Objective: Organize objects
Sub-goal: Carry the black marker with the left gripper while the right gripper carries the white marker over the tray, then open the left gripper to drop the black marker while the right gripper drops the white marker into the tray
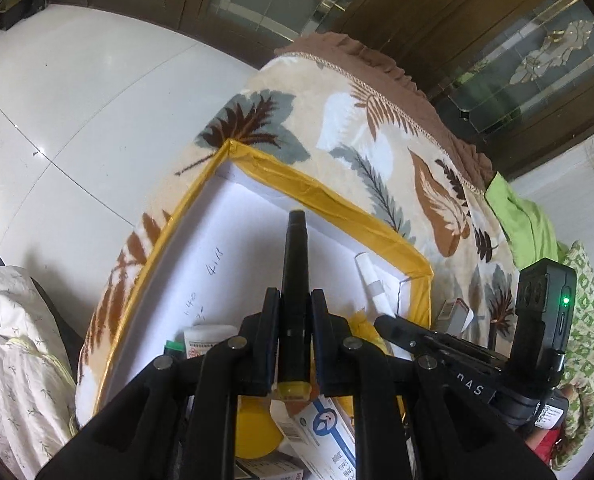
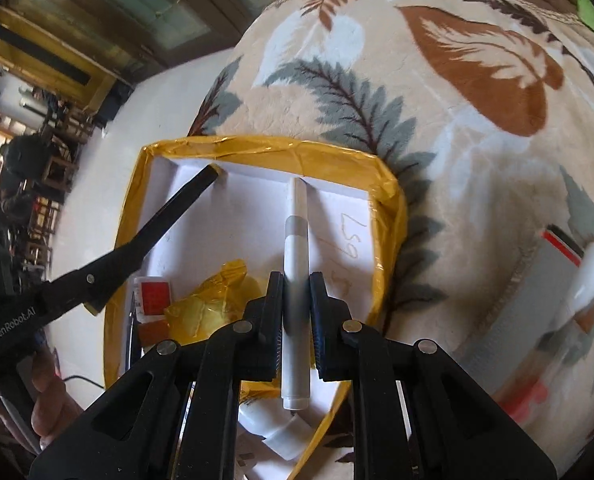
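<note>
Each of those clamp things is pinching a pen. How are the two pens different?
The black pen in the left hand-held gripper is dark all over with a yellow end; the white pen in the right hand-held gripper is pale with a grey band. The black pen looks thicker than the white pen. Both are clamped mid-barrel, lying along the fingers, over the yellow-rimmed white box.

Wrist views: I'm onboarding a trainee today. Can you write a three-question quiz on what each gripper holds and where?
1. True or false: the left gripper is shut on a black marker with a yellow end.
2. What does the right gripper hold? A) white and grey pen B) scissors C) nothing
3. Fill in: both hang over the white box with a ____ taped rim.

Key: 1 true; 2 A; 3 yellow.
</note>
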`<state>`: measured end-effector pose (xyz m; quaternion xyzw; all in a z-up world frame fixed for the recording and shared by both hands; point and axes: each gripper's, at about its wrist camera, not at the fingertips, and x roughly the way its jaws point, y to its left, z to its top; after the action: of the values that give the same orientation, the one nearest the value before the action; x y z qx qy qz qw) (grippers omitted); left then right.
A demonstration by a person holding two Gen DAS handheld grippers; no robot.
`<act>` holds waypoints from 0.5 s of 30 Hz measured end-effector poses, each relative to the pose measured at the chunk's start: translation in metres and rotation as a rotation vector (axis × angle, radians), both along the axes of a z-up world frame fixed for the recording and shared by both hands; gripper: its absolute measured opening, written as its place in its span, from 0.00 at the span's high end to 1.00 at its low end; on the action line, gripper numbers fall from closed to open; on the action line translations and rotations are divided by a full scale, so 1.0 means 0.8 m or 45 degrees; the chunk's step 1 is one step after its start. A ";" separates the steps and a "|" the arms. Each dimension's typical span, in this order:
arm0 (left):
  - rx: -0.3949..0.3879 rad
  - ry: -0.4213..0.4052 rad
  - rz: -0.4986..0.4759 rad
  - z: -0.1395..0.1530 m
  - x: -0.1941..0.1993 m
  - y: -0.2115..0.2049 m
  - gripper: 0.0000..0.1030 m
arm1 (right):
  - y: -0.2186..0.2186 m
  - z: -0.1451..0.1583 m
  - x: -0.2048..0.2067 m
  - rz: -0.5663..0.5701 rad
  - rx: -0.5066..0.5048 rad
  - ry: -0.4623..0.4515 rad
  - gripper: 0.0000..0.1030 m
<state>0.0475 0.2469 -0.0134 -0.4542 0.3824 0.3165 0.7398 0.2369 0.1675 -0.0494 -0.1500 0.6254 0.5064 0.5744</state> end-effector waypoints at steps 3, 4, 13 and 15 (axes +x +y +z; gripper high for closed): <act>-0.016 0.001 0.011 -0.003 0.001 -0.001 0.87 | 0.008 0.003 -0.006 0.062 0.001 -0.049 0.88; -0.016 0.013 0.004 -0.004 0.002 -0.003 0.87 | 0.009 0.005 -0.007 0.072 0.009 -0.068 0.88; -0.070 0.143 -0.076 -0.042 0.011 -0.021 0.87 | -0.004 -0.003 -0.010 0.031 0.037 -0.023 0.88; -0.076 0.112 -0.064 -0.043 0.006 -0.022 0.86 | -0.005 -0.005 -0.008 0.010 0.036 -0.002 0.88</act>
<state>0.0524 0.2294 -0.0476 -0.4520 0.4351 0.3058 0.7162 0.2308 0.1636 -0.0533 -0.1447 0.6172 0.5172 0.5750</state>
